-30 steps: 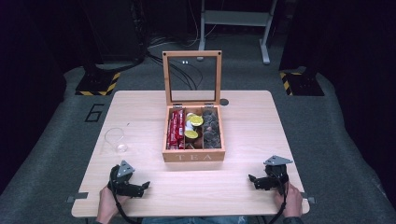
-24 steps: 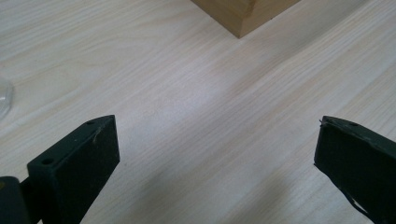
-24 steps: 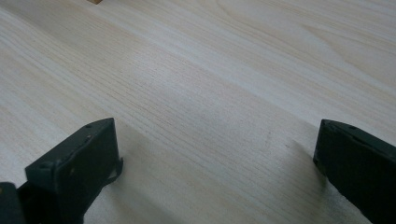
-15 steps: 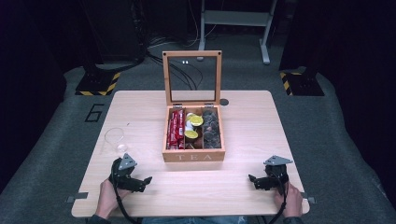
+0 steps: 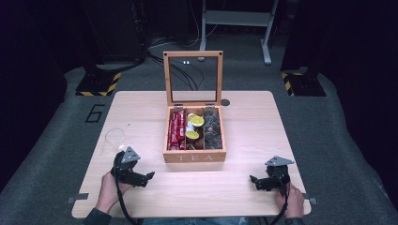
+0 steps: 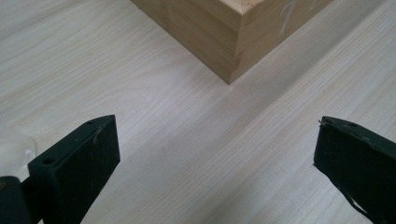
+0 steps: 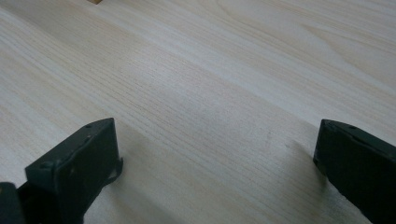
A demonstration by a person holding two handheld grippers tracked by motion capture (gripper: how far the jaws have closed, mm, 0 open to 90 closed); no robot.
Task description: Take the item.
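Observation:
A wooden box [image 5: 195, 156] marked TEA stands mid-table with its glass-paned lid [image 5: 192, 77] raised upright. Inside are red packets [image 5: 176, 129] on the left, yellow-topped ones [image 5: 195, 122] in the middle and dark ones [image 5: 212, 129] on the right. My left gripper [image 5: 144, 179] rests near the front left of the table, open and holding nothing; its own view shows the box's corner [image 6: 233, 28] ahead of the gripper [image 6: 215, 154]. My right gripper [image 5: 254, 182] sits near the front right, open over bare wood [image 7: 217, 154].
A clear glass cup [image 5: 114, 138] stands on the table [image 5: 263, 122] just beyond my left gripper, and its edge [image 6: 14, 149] shows beside the left jaw. A dark round hole [image 5: 225, 102] sits behind the box. Grey floor surrounds the table.
My left gripper has crept forward a little, towards the glass and the box. The right gripper has stayed put.

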